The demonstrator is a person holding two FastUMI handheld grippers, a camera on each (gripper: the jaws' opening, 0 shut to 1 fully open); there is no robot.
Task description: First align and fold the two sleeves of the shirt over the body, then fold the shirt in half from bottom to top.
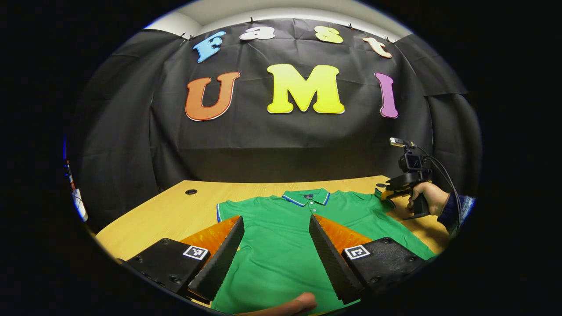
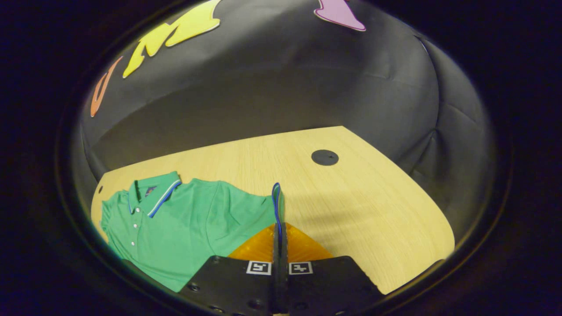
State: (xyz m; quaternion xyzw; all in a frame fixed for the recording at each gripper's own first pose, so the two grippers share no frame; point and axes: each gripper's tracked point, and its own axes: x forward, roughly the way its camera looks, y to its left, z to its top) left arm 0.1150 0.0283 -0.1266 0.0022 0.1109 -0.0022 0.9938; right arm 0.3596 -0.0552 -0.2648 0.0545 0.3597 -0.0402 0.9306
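Nearest, in the left gripper view, the left tongs (image 1: 276,245) stand released, fingers spread wide and poised over the lower body of the green shirt (image 1: 281,237), touching nothing that I can make out; a fingertip of the person (image 1: 303,303) shows at the bottom edge. The shirt lies flat on the wooden surface (image 1: 175,210), buttons up, its long axis running straight away from these tongs — hem near, collar (image 1: 307,196) far. In the right gripper view the right tongs (image 2: 279,237) are clenched on the right sleeve's cuff (image 2: 276,202), the blue-trimmed edge standing up between the two fingers, the body of the shirt lying off to that camera's left. So the sleeve fold looks to be the step in hand, and the right hand is the nearer — the cuff would have to travel leftward, across toward the placket. The left gripper view gives what the other cannot: the whole spread of the shirt, with the right tongs and the hand (image 1: 428,197) holding them far off at the shirt's right shoulder edge. The right gripper view alone shows the pinch itself, and beyond it bare surface with a dark round grommet (image 2: 325,157).
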